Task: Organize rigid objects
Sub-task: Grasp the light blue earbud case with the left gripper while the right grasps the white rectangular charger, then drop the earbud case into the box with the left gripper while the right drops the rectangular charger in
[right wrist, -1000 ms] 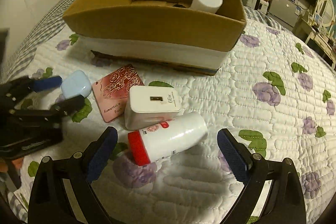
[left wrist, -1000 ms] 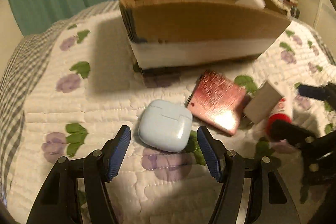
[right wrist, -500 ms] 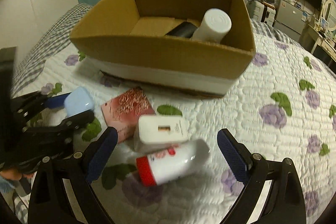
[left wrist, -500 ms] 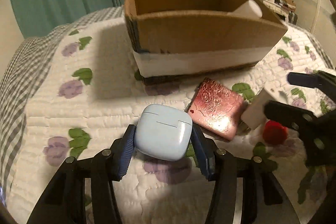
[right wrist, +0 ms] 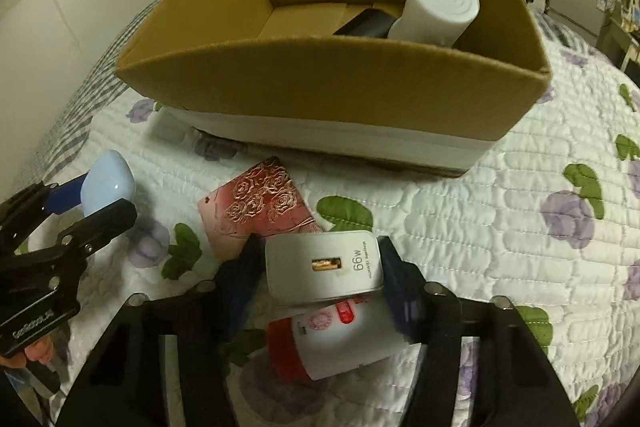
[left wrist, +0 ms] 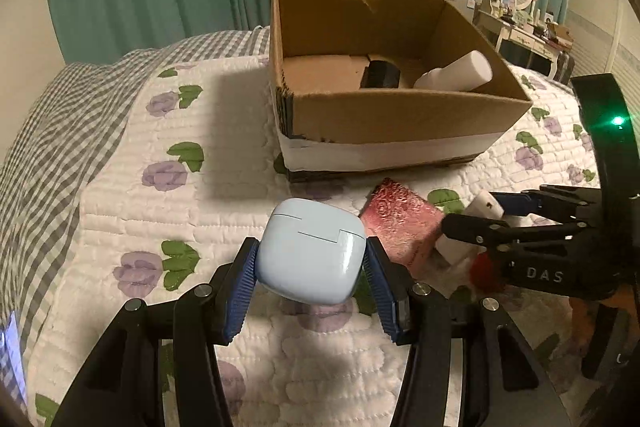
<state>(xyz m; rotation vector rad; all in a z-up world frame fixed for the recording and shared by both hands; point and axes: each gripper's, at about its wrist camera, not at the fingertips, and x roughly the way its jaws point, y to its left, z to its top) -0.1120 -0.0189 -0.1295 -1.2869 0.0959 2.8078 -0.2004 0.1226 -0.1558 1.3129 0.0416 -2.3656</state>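
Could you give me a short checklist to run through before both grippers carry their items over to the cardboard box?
1. Left gripper shut on the blue earbud case, pads on both sides: ok.
2. Right gripper shut on the white charger: ok, though its fingers look blurred.
3. Charger free of the red-capped bottle under it: cannot tell.
4. Cardboard box open on top: ok.
5. Bare floor left in the box beside the white cylinder and the black object: ok.
6. Pink card not caught by either gripper: ok.
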